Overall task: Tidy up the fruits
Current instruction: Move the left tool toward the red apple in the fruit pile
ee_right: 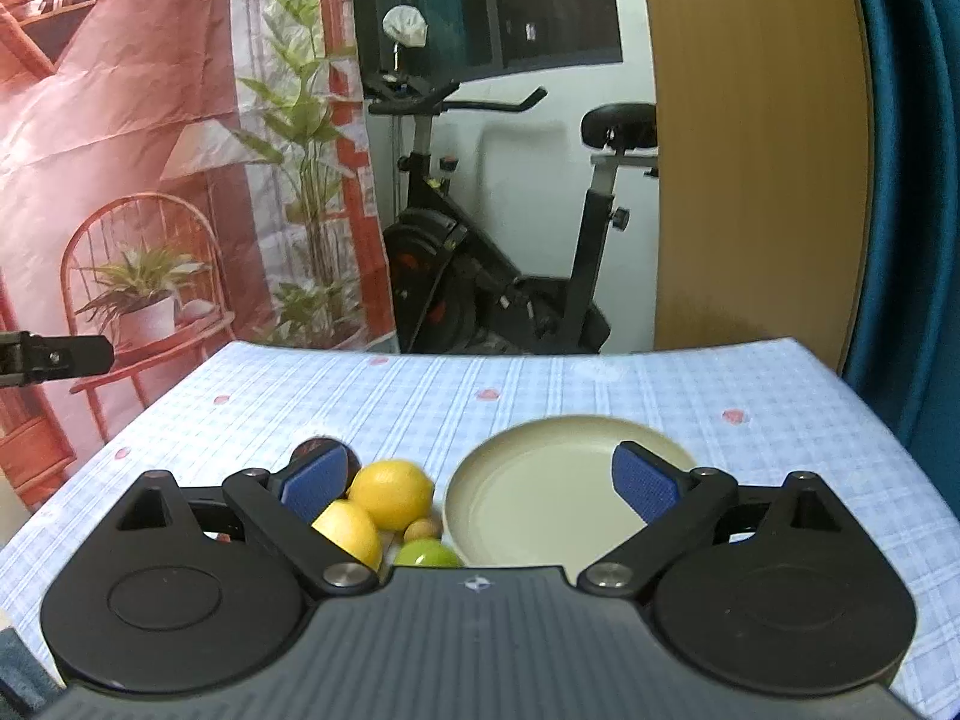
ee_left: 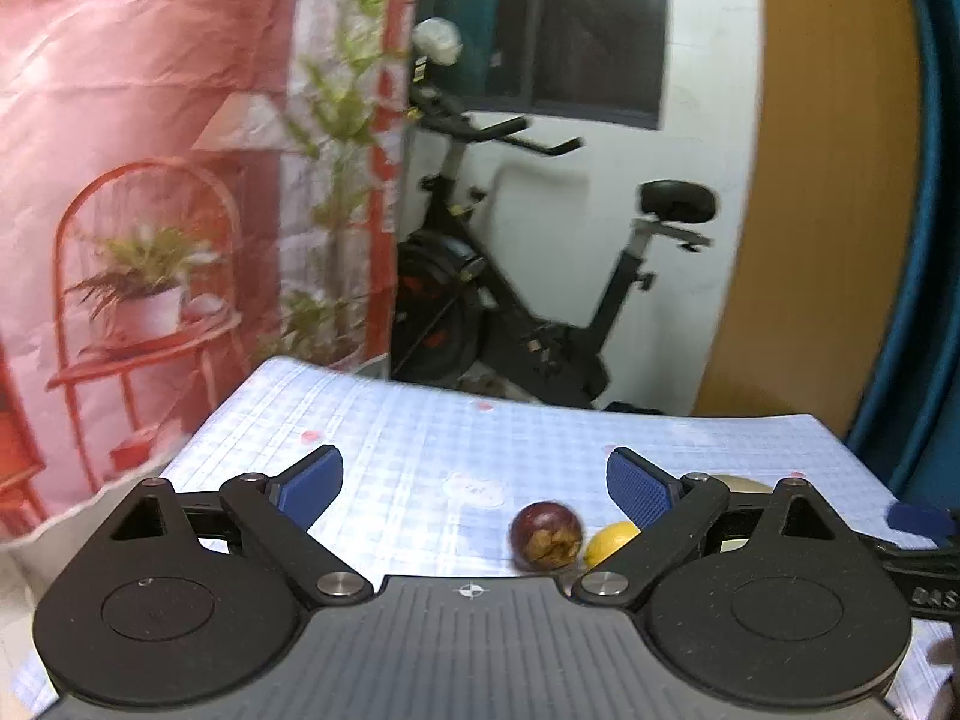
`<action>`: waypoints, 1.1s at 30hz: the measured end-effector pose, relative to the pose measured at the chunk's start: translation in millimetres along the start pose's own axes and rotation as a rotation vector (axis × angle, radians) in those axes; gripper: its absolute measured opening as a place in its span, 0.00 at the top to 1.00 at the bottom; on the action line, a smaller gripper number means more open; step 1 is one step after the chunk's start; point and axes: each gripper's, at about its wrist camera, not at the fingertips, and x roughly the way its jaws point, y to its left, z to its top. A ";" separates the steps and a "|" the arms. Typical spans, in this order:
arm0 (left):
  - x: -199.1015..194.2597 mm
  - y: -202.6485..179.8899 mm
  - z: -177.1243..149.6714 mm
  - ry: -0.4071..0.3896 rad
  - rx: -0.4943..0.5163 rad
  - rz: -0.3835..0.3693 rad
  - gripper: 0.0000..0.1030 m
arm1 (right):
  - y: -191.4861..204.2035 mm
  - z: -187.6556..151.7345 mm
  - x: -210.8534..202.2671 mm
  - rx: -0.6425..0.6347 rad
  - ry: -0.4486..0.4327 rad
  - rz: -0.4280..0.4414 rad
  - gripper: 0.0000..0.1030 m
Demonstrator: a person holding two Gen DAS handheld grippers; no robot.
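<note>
Fingers on both my grippers stand wide apart, nothing between the pads. My left gripper hangs over the checked cloth of the worktop, with a dark purple fruit just below its right pad and a lemon touching that fruit's right side. My right gripper hovers above a cream plate. Left of the plate sit two lemons, a small tan fruit and a green one, close together.
</note>
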 end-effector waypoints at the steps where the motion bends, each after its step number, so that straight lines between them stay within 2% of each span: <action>1: 2.1 3.9 0.2 0.012 -0.019 0.002 0.07 | 0.8 -0.6 0.4 0.000 0.005 0.010 0.06; 4: 8.0 16.6 0.3 0.041 -0.055 -0.020 0.12 | 3.2 0.8 5.6 -0.008 0.033 0.041 0.06; 5: 9.3 18.3 -0.3 0.043 -0.044 -0.028 0.16 | 5.5 -0.2 9.0 -0.018 0.050 0.055 0.06; 9: 10.9 24.1 -2.8 0.007 0.022 -0.002 0.17 | 18.4 0.4 20.4 -0.077 0.062 0.140 0.06; 14: 19.7 37.2 10.8 -0.021 -0.022 -0.050 0.19 | 40.3 3.3 41.5 -0.130 0.063 0.174 0.06; 16: 23.0 35.5 16.3 -0.037 0.022 -0.072 0.24 | 44.7 2.2 52.5 -0.133 0.077 0.172 0.09; 18: 26.3 28.2 16.0 -0.064 0.089 -0.066 0.27 | 49.3 -0.2 61.5 -0.116 0.081 0.158 0.22; 19: 29.2 26.3 14.6 -0.062 0.113 -0.078 0.27 | 49.1 -1.2 64.5 -0.103 0.084 0.170 0.25; 22: 41.2 27.5 6.7 -0.013 0.111 -0.100 0.30 | 56.0 -7.7 70.5 -0.103 0.084 0.204 0.25; 24: 53.6 34.9 0.5 0.047 0.072 -0.102 0.40 | 62.1 -12.9 73.0 -0.133 0.092 0.209 0.25; 26: 64.4 40.8 -6.1 0.108 0.050 -0.115 0.42 | 67.4 -17.6 76.0 -0.152 0.116 0.225 0.25; 28: 73.3 45.4 -13.1 0.161 0.042 -0.123 0.42 | 71.1 -20.2 79.9 -0.165 0.150 0.259 0.29; 30: 78.6 48.5 -17.8 0.194 0.041 -0.135 0.42 | 74.0 -23.0 81.2 -0.181 0.162 0.279 0.42; 33: 86.3 49.5 -21.9 0.229 0.041 -0.154 0.43 | 77.9 -27.4 83.1 -0.207 0.167 0.285 0.47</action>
